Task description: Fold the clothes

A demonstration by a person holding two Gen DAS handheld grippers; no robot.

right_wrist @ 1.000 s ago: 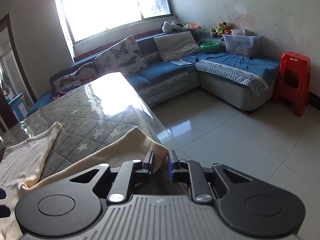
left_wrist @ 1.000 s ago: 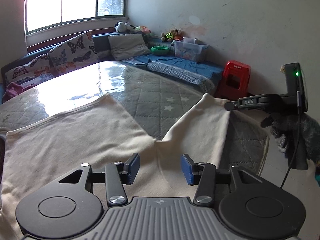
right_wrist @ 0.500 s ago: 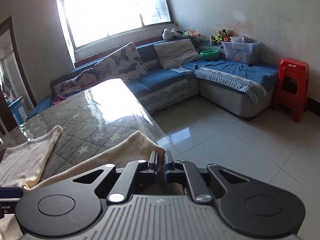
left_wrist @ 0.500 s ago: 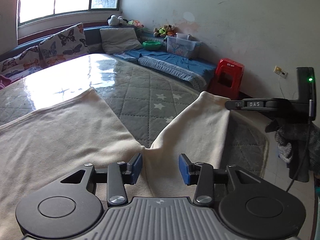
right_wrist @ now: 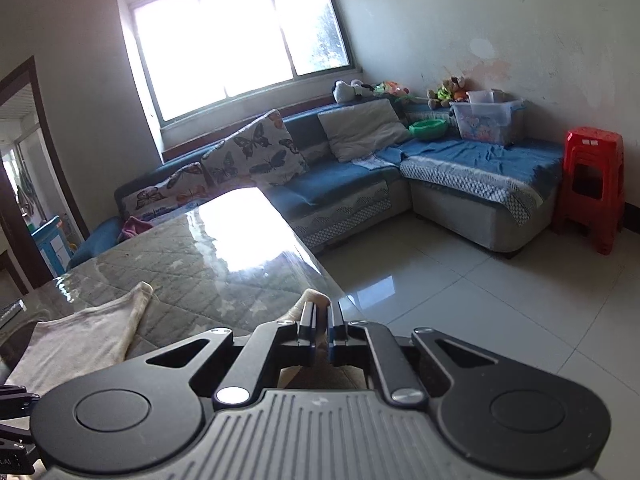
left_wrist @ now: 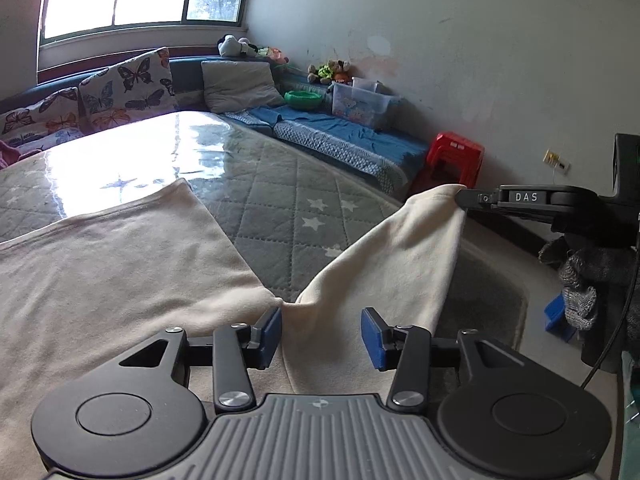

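Observation:
A cream garment (left_wrist: 120, 272) lies spread on the quilted, glass-topped table (left_wrist: 280, 184). One sleeve (left_wrist: 400, 256) is lifted off the table at the right. My right gripper (left_wrist: 464, 198) is shut on the sleeve's cuff; in the right wrist view the cuff (right_wrist: 316, 300) shows pinched between its fingers (right_wrist: 320, 320). My left gripper (left_wrist: 320, 332) is open and empty, just above the garment near the armpit where the sleeve meets the body. The garment's other part (right_wrist: 92, 332) lies flat at the left in the right wrist view.
The table's right edge (right_wrist: 316, 268) drops to a tiled floor (right_wrist: 480, 300). A blue corner sofa (right_wrist: 360, 184) with cushions stands beyond, with a red plastic stool (right_wrist: 592, 184) and a clear storage box (right_wrist: 488, 120). A gloved hand (left_wrist: 580, 280) holds the right gripper.
The right gripper has closed fully on the sleeve cuff and raised it off the table. The left gripper has stayed open over the armpit area.

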